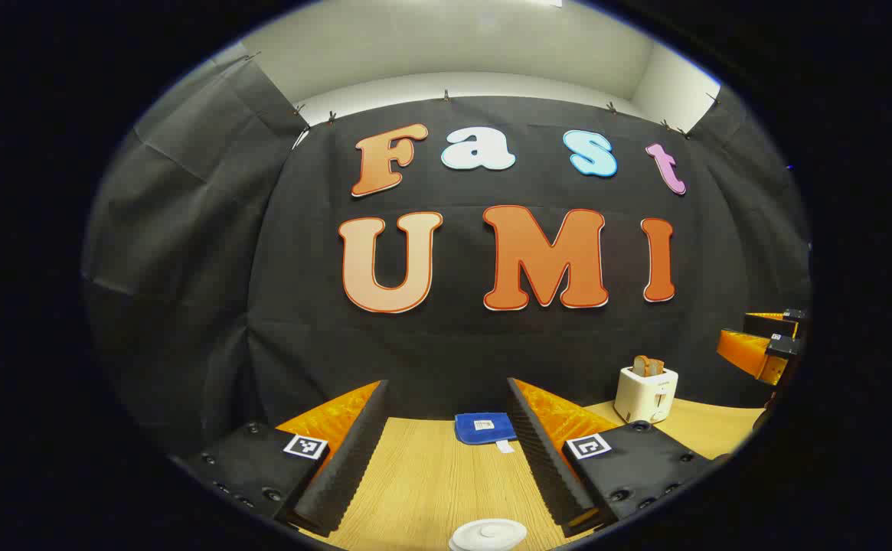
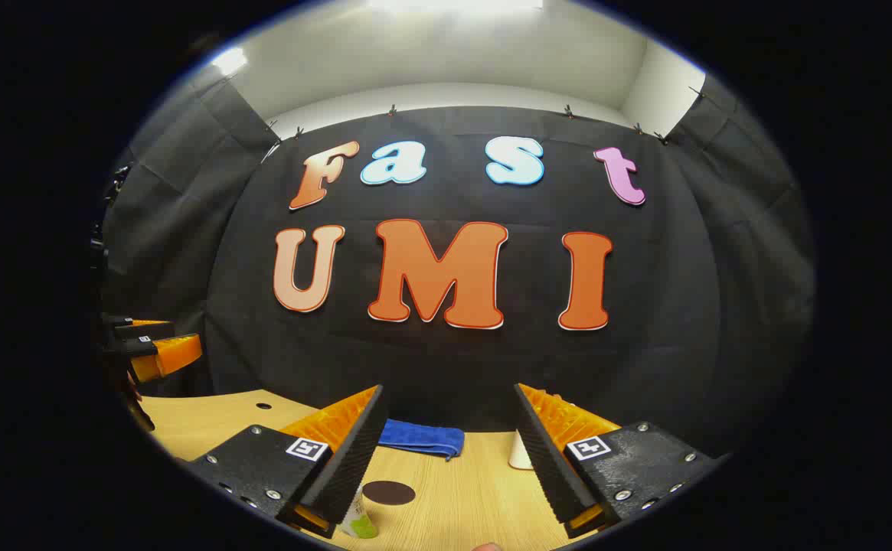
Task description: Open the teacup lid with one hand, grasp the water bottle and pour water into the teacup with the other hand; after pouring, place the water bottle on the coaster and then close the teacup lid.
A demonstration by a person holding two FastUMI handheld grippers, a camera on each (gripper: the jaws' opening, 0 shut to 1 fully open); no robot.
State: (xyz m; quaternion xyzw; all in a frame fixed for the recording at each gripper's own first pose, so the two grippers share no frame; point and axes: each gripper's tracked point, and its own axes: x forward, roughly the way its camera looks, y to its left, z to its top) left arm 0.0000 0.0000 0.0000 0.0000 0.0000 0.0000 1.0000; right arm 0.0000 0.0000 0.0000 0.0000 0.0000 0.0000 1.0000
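toaster point(image 1: 645, 393) holding toast point(image 1: 648, 365), teacup lid point(image 1: 488, 533) on

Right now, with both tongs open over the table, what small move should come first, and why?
Probably lower the left tongs onto the white teacup lid: it sits just below them, between the open fingers, still closed. The bottle near the right tongs can wait until the lid is off.

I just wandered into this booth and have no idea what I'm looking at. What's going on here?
A person holds two grippers over a wooden table, and nothing is grasped yet. The left gripper hangs open above the white teacup lid. The right gripper is open too, with the water bottle by its finger and the dark round coaster just ahead. A blue cloth and a toaster sit farther back.
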